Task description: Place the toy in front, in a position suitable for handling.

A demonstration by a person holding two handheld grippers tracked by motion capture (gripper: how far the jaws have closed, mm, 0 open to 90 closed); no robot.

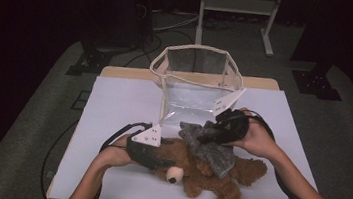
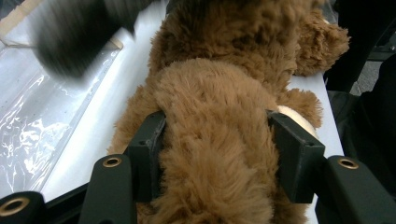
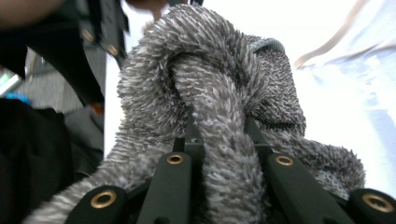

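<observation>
High view, left gripper (image 1: 153,158): low on the white table (image 1: 113,107), jaws clamped on the brown teddy bear (image 1: 206,176) at its head end.
High view, right gripper (image 1: 216,133): raised just above the bear's belly, jaws pinched on a grey fuzzy cloth (image 1: 209,146).
High view, cloth: hanging from the right gripper, lower end draped on the bear's middle, touching the fur.
High view, bear: lying flat, stretched from the left gripper out past the right one, feet toward the table's near edge.
High view, clear bag (image 1: 194,84): standing open, cream-trimmed, just beyond the right gripper, well beyond the left.
Left gripper view, grip: both black pads pressed into the bear's (image 2: 219,140) fur, one on each flank, jaws at middling width around the plush.
Left gripper view, ahead of the jaws: rest of the bear running away; blurred grey cloth (image 2: 74,37) up to the left; clear plastic (image 2: 37,121) lying left of the jaws.
Right gripper view, grip: jaws narrow, a thick fold of the cloth (image 3: 210,107) squeezed between them and bulging above the tips.
Right gripper view, beyond the fold: bright table, bag's cream trim (image 3: 336,37) up right.
</observation>
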